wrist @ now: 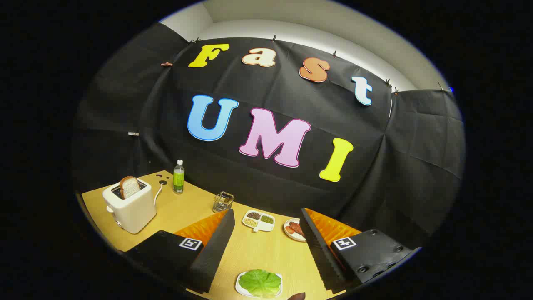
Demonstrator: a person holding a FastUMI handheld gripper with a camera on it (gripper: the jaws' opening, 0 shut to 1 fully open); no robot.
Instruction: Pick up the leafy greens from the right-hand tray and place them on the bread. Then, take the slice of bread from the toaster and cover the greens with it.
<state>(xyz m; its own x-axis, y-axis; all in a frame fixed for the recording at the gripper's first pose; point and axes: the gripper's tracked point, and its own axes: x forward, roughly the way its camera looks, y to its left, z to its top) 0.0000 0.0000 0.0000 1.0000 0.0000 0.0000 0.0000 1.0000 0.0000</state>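
Note:
My gripper (266, 216) hangs open above the wooden table (250, 250), its fingers (216, 246) spread wide with nothing between them. Below and between the fingers lies a green leafy piece (260, 282) on a small white tray (239, 286). Off to the left, beyond the left finger, stands a white toaster (130, 206) with a slice of bread (129, 186) sticking up out of its slot. A brownish edge (297, 296) shows just right of the greens tray; I cannot tell what it is.
A green-labelled bottle (178, 177) stands behind the toaster. A small glass (222, 201), a divided white dish of beans (258, 220) and a plate of sausage slices (295, 229) line the table's far side, before the black cloth wall.

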